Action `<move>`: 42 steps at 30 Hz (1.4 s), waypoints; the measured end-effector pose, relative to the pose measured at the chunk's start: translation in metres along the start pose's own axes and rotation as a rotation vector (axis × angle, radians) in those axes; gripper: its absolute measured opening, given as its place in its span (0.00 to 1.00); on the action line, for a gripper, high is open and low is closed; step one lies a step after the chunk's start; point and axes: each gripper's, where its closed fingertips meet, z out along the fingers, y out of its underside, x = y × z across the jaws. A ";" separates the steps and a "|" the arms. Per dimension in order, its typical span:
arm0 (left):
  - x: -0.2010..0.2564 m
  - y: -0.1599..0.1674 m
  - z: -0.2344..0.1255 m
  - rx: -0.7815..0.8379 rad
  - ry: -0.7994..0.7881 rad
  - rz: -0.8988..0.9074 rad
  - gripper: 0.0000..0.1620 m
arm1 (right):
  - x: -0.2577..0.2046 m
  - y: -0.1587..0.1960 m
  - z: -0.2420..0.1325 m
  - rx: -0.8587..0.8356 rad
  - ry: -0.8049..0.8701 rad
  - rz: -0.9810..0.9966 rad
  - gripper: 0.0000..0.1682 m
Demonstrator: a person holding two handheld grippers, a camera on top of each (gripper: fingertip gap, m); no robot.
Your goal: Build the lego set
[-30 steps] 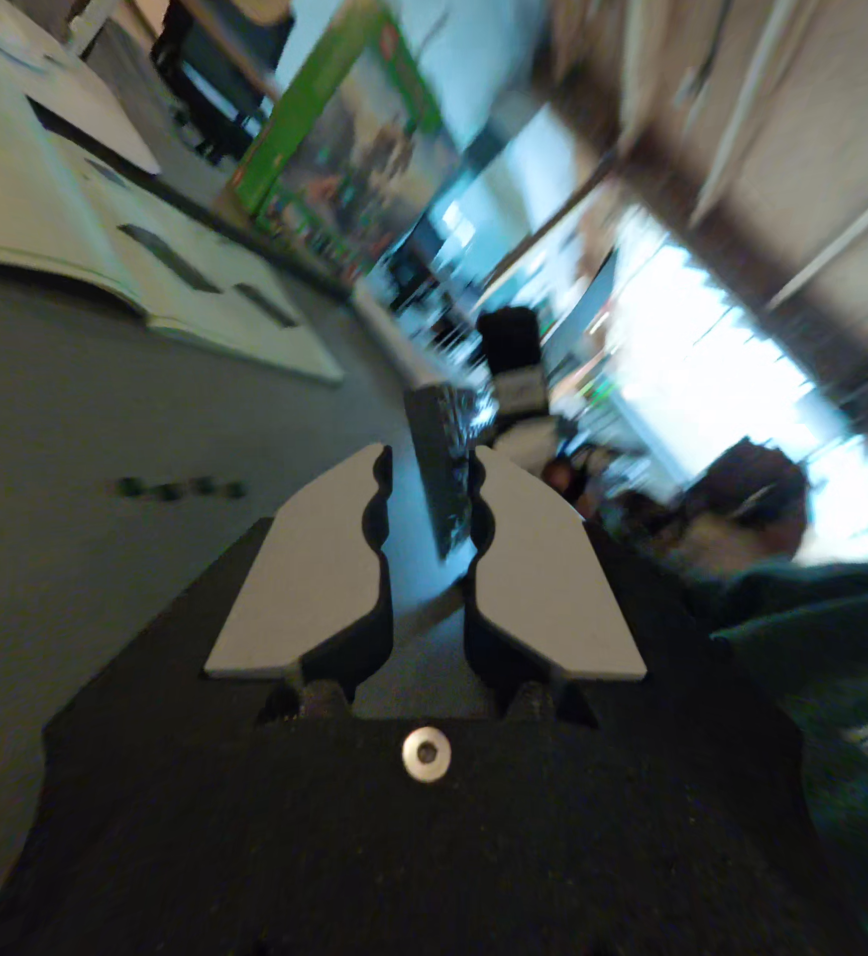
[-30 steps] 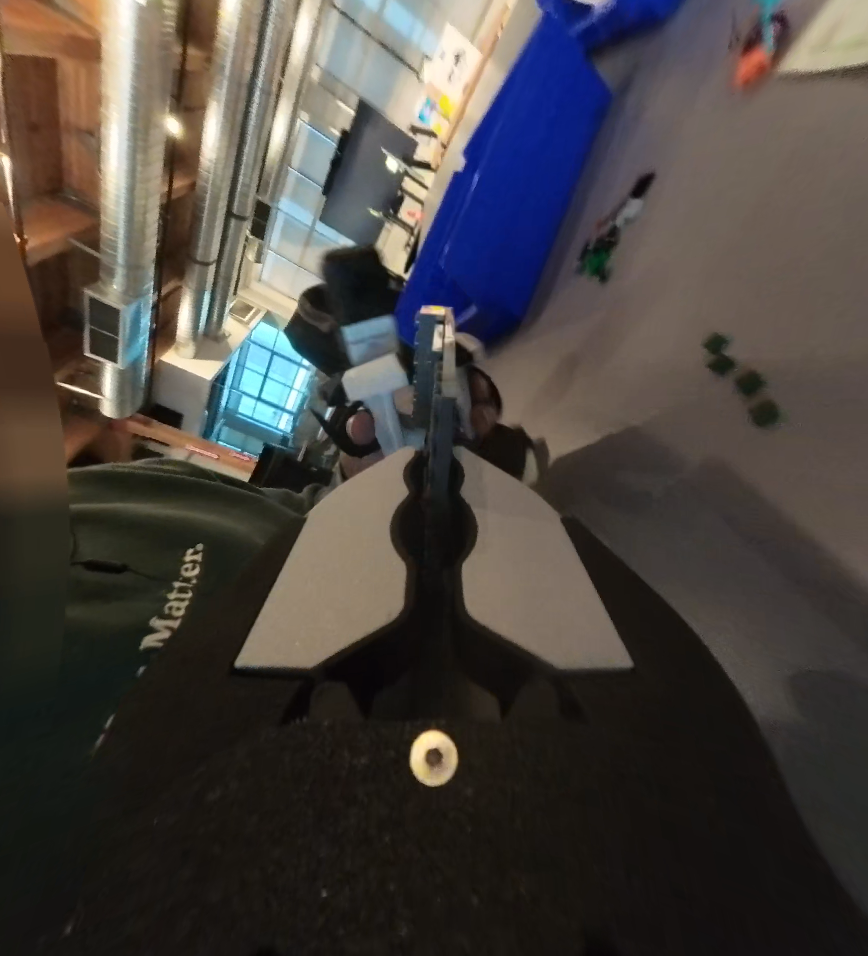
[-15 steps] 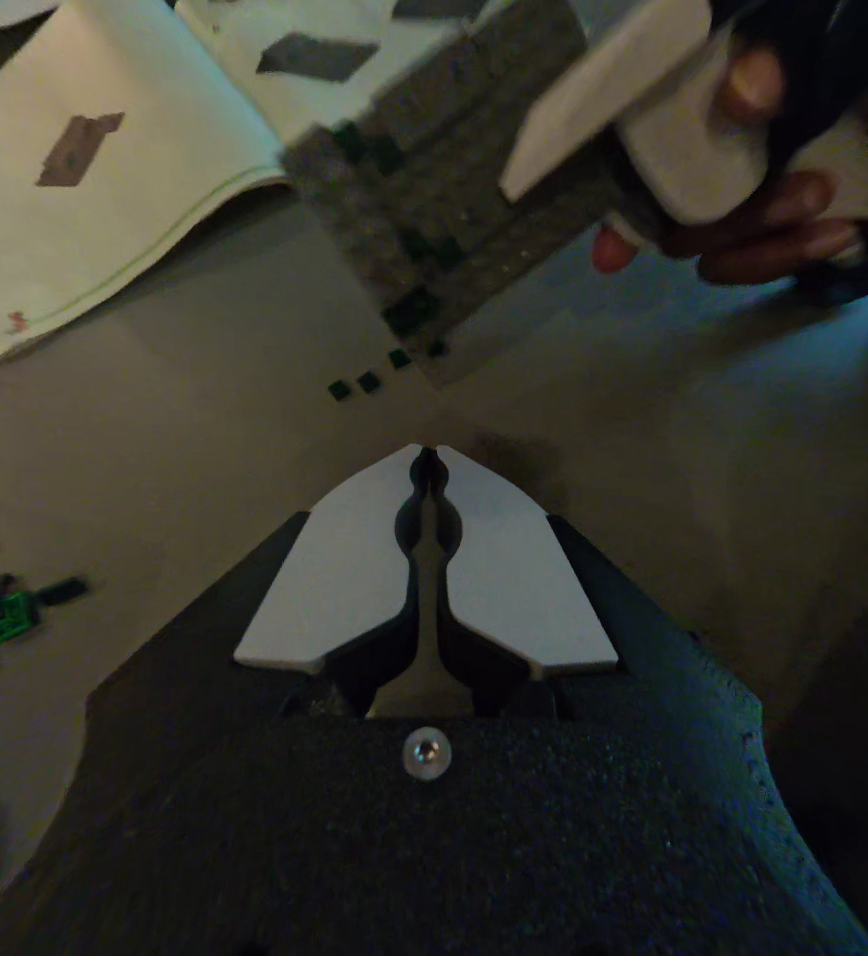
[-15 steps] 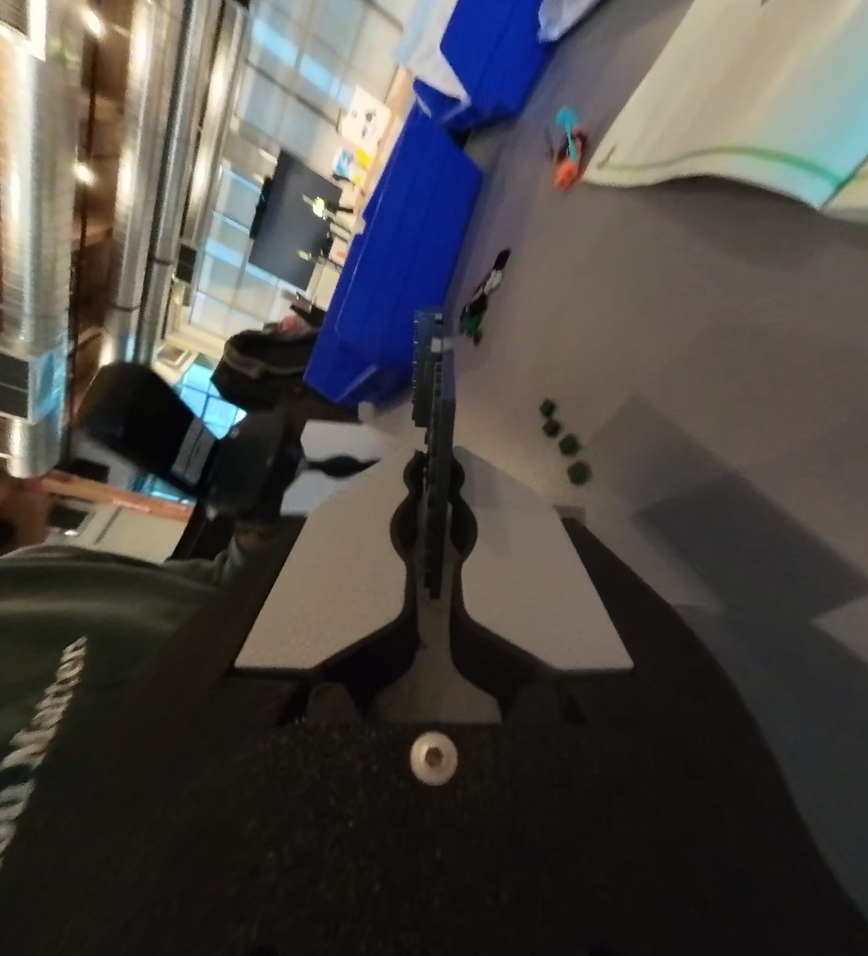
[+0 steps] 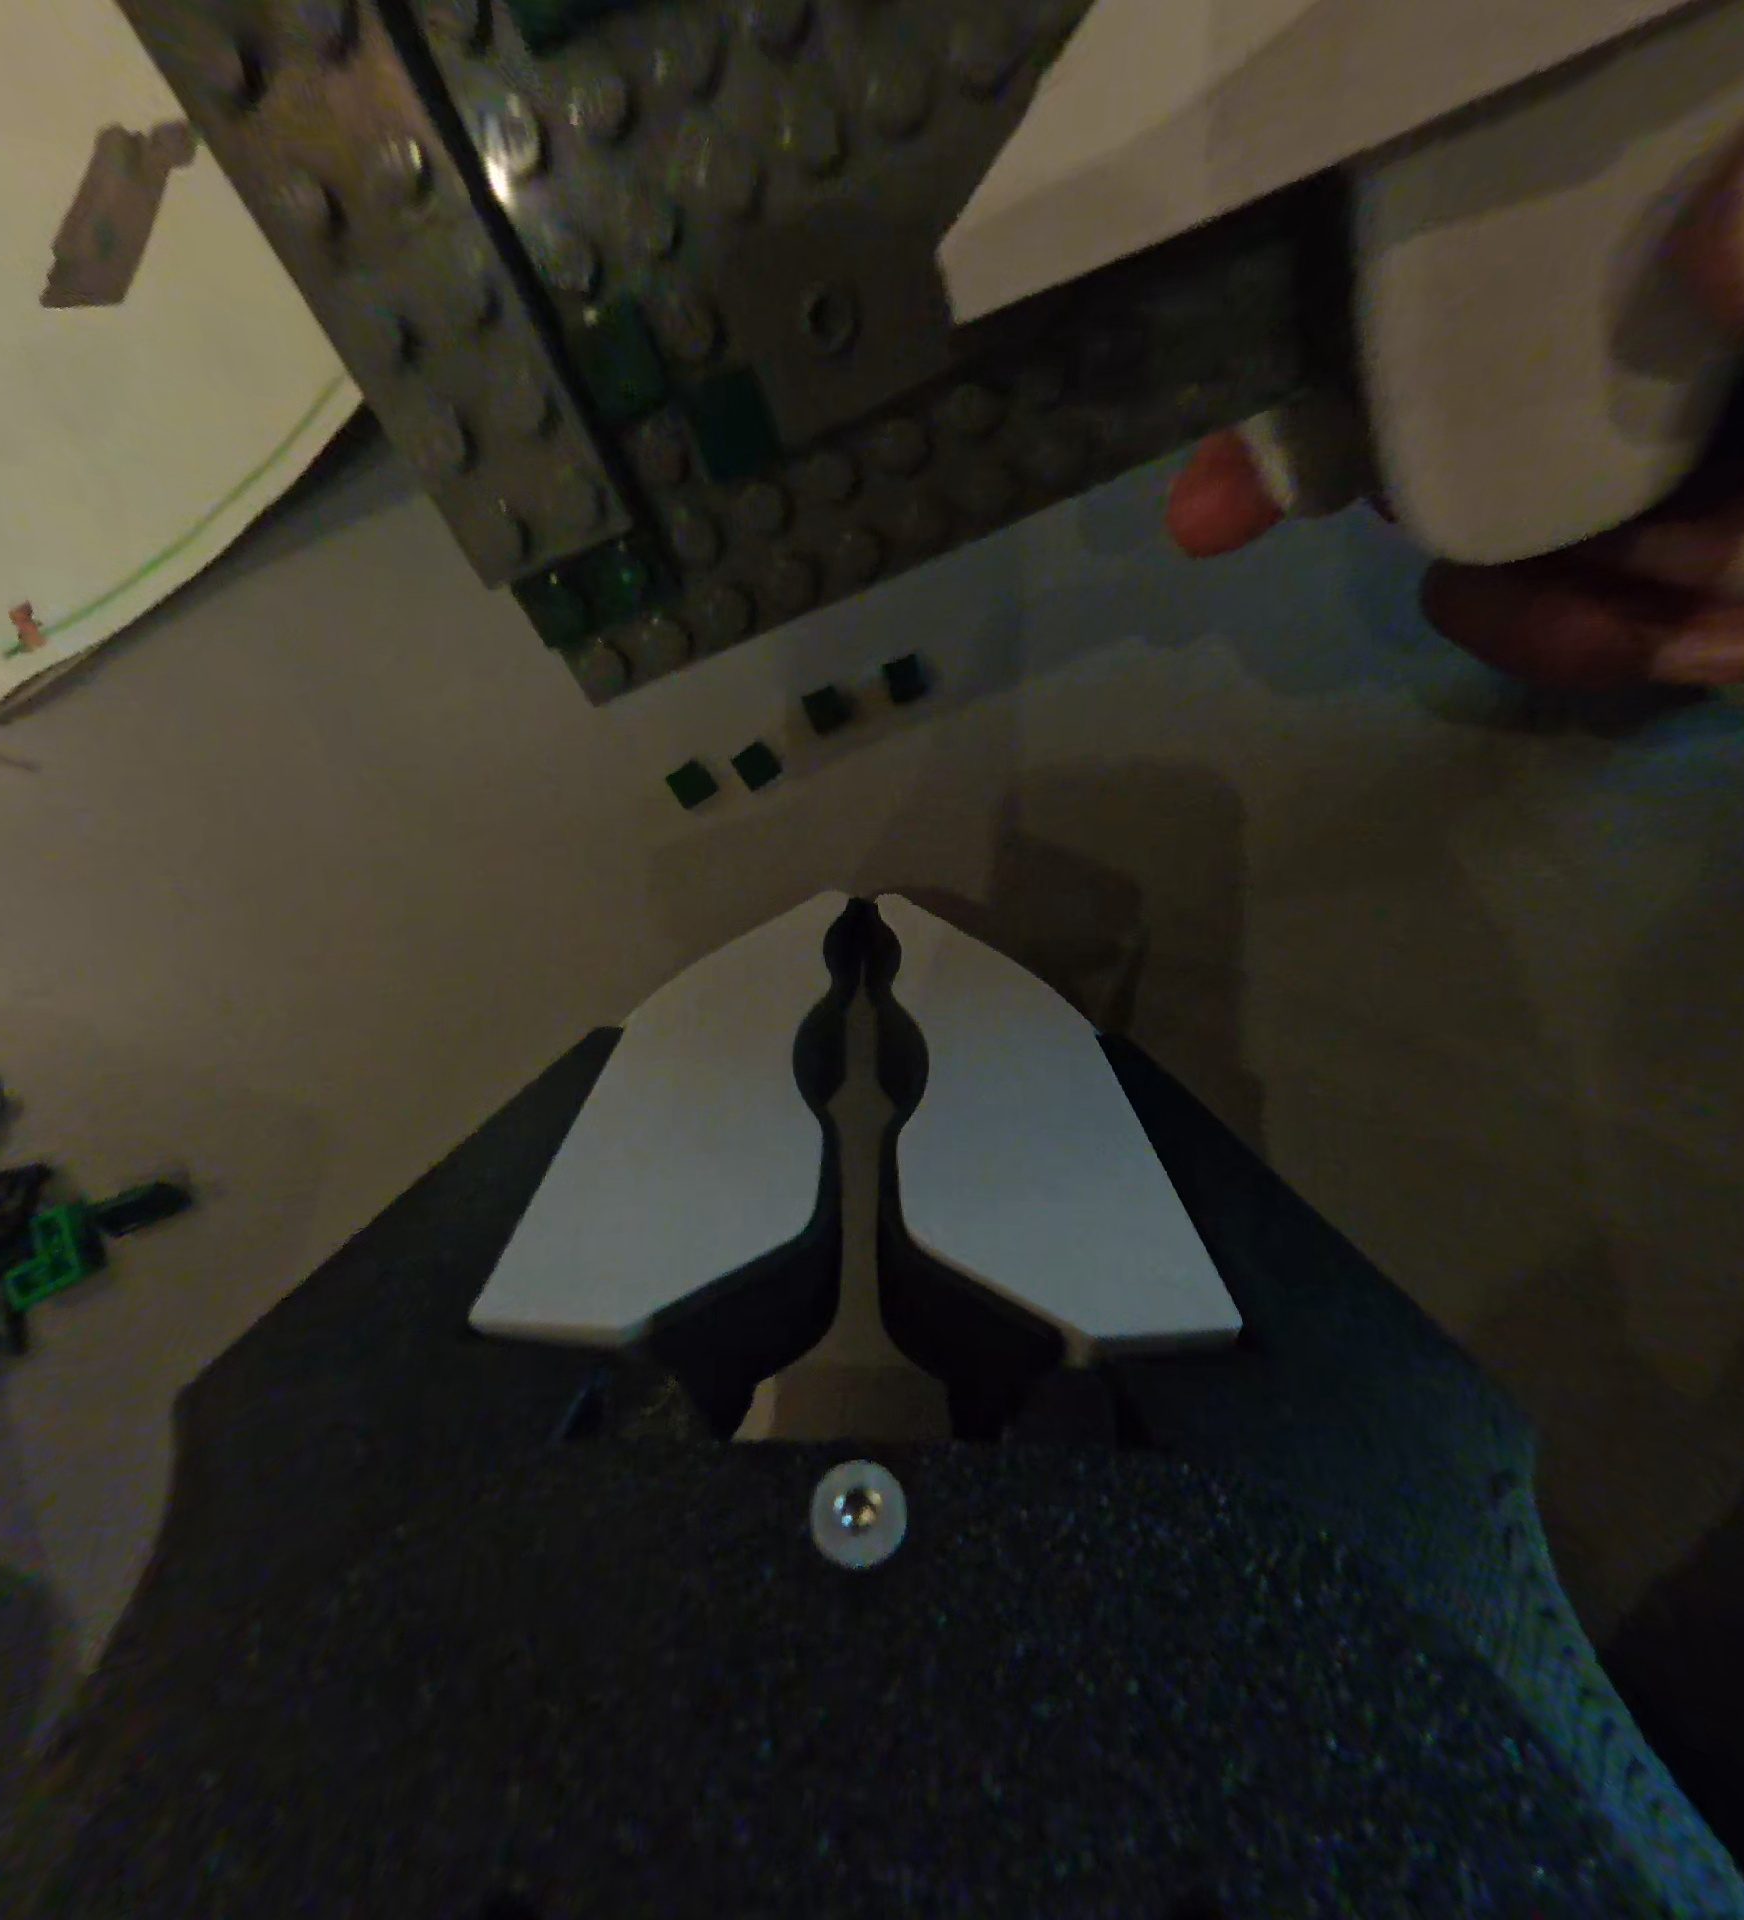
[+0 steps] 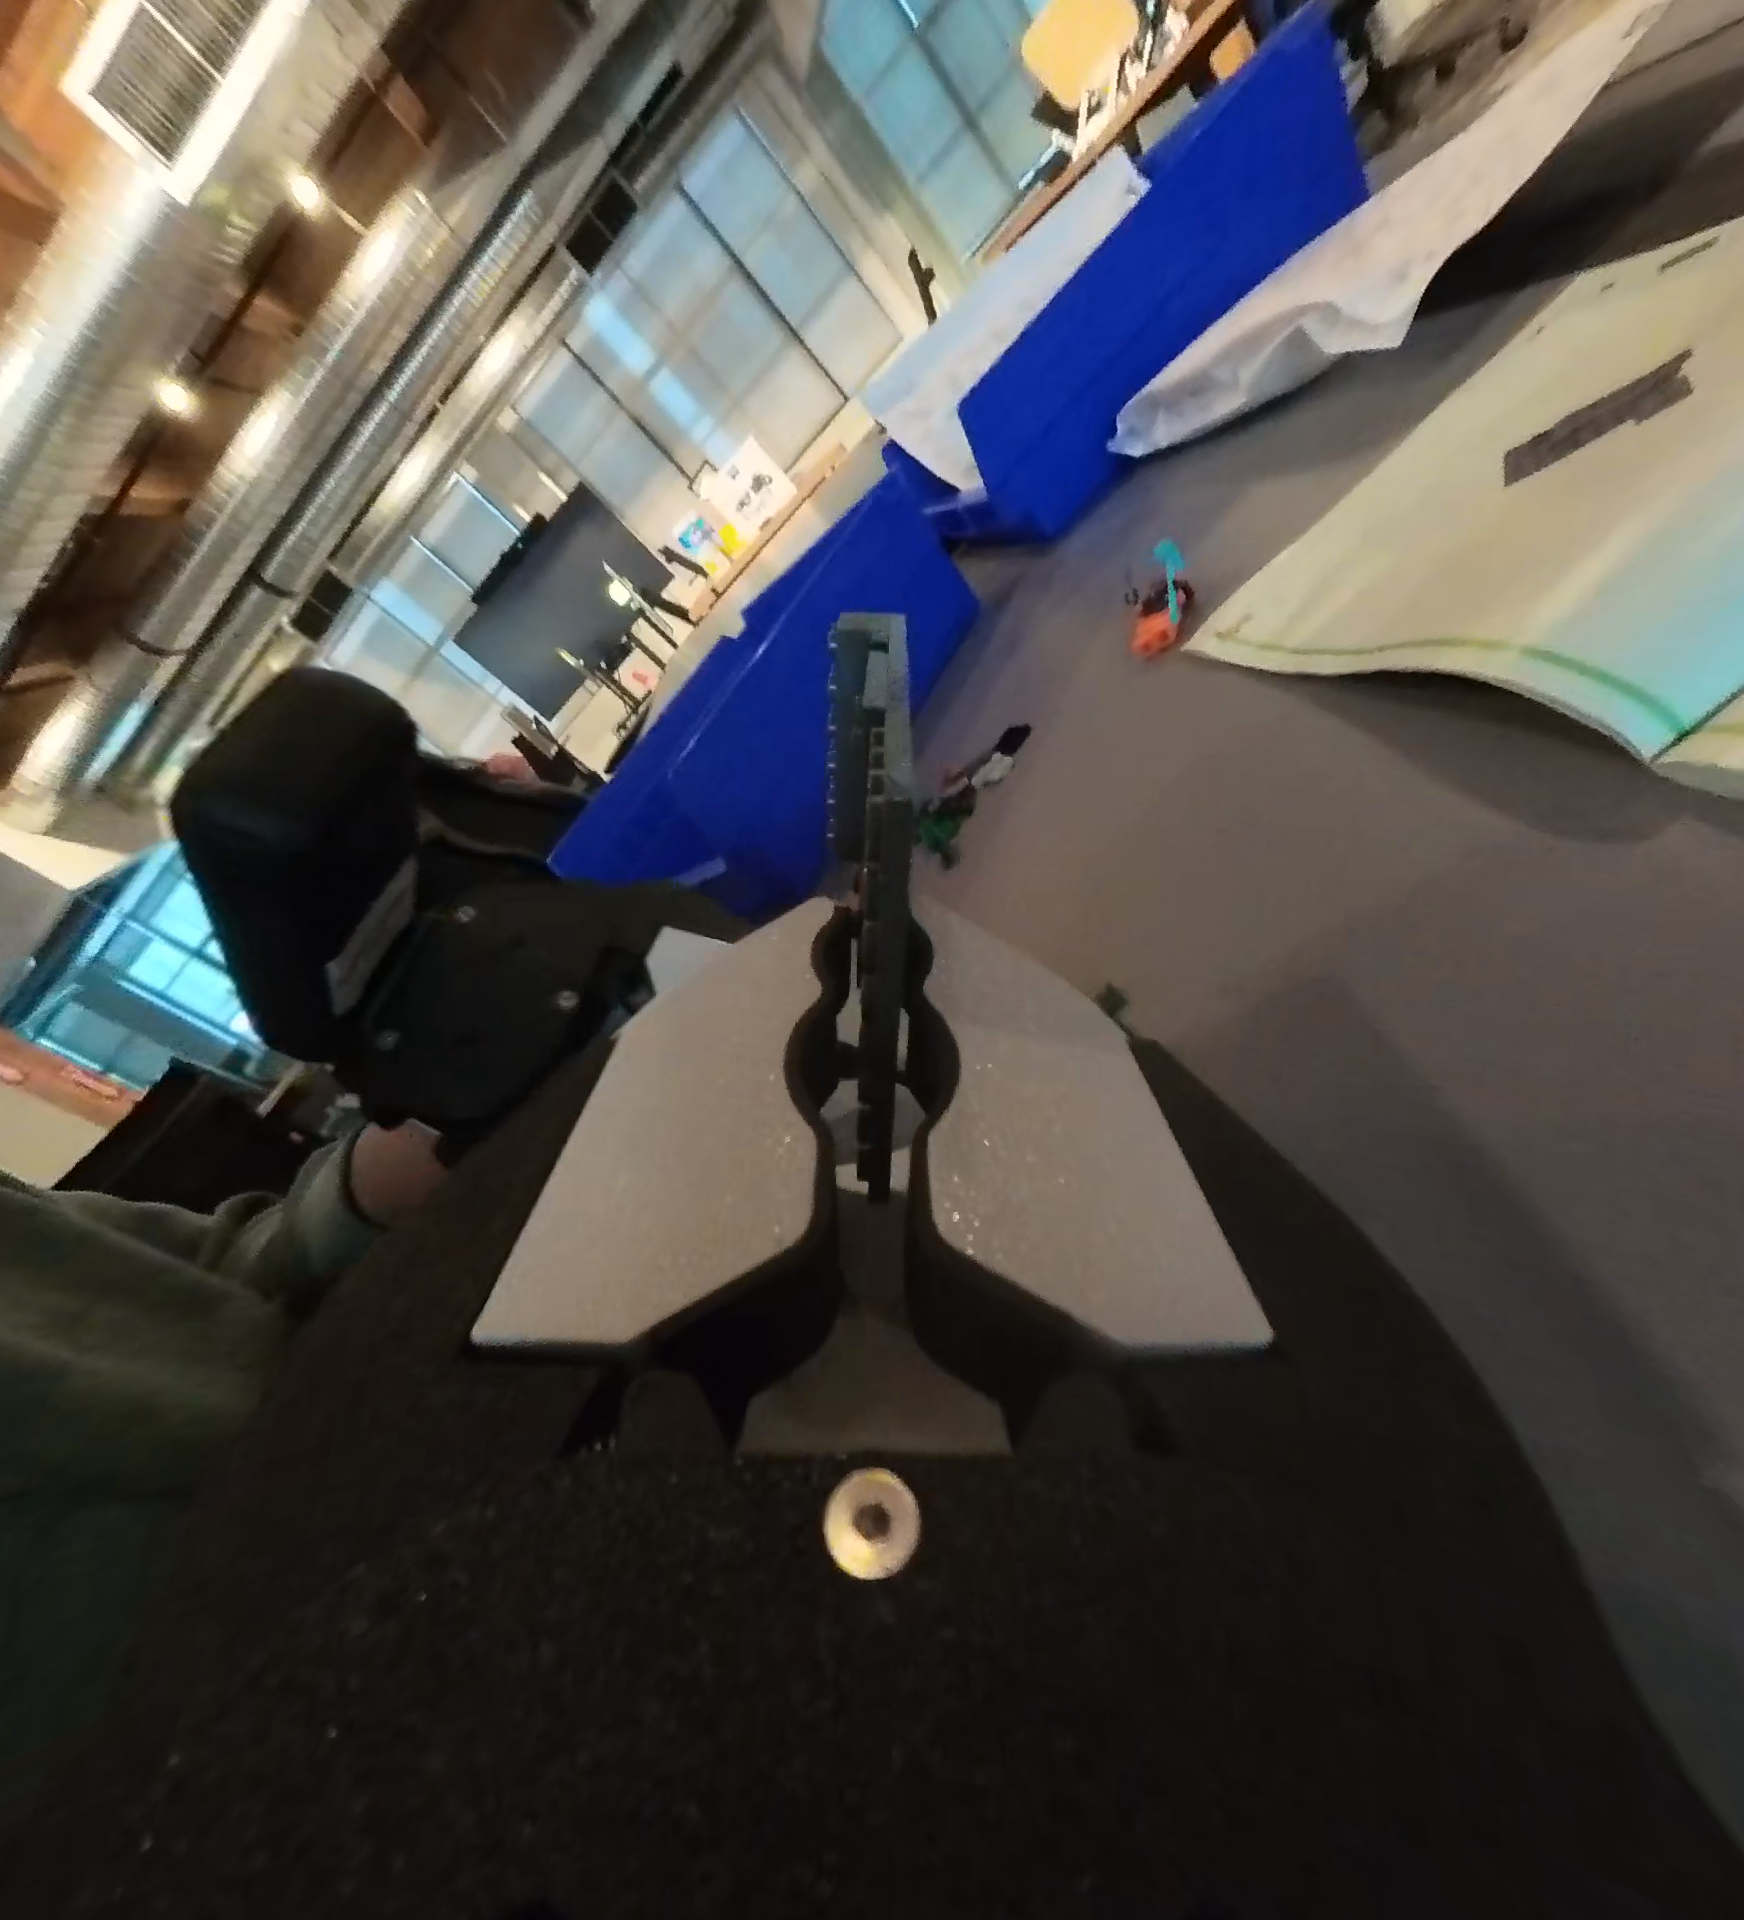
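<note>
My right gripper (image 6: 870,914) is shut on a grey studded lego plate assembly (image 6: 873,790), held on edge above the table. The same assembly (image 5: 660,312), with dark green bricks set in it, fills the top of the left wrist view, held up by the right gripper (image 5: 1107,187) and a hand (image 5: 1626,582). My left gripper (image 5: 863,902) is shut and empty, just above the grey table, below the assembly. Several small dark green bricks (image 5: 795,738) lie in a row on the table between my left gripper and the assembly.
An open instruction booklet (image 5: 89,343) lies at the left; it also shows in the right wrist view (image 6: 1574,582). Loose small pieces (image 5: 6,1247) lie at the far left. Blue bins (image 6: 806,727) stand at the table's far side. Orange and teal pieces (image 6: 1159,613) lie by the booklet. The gap from one gripper's tips to the other's is roughly 9 centimeters.
My left gripper closed from open and tilted down toward the table. The assembly in the right gripper now looms closer above the row of green bricks.
</note>
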 end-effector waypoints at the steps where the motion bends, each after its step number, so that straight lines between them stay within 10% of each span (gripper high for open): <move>1: -0.001 0.000 0.001 -0.001 -0.007 0.004 0.00 | -0.001 0.000 0.000 0.002 -0.003 0.001 0.04; 42: -0.017 -0.010 -0.004 0.019 -0.179 0.115 0.00 | -0.018 0.001 0.008 0.129 -0.285 0.912 0.05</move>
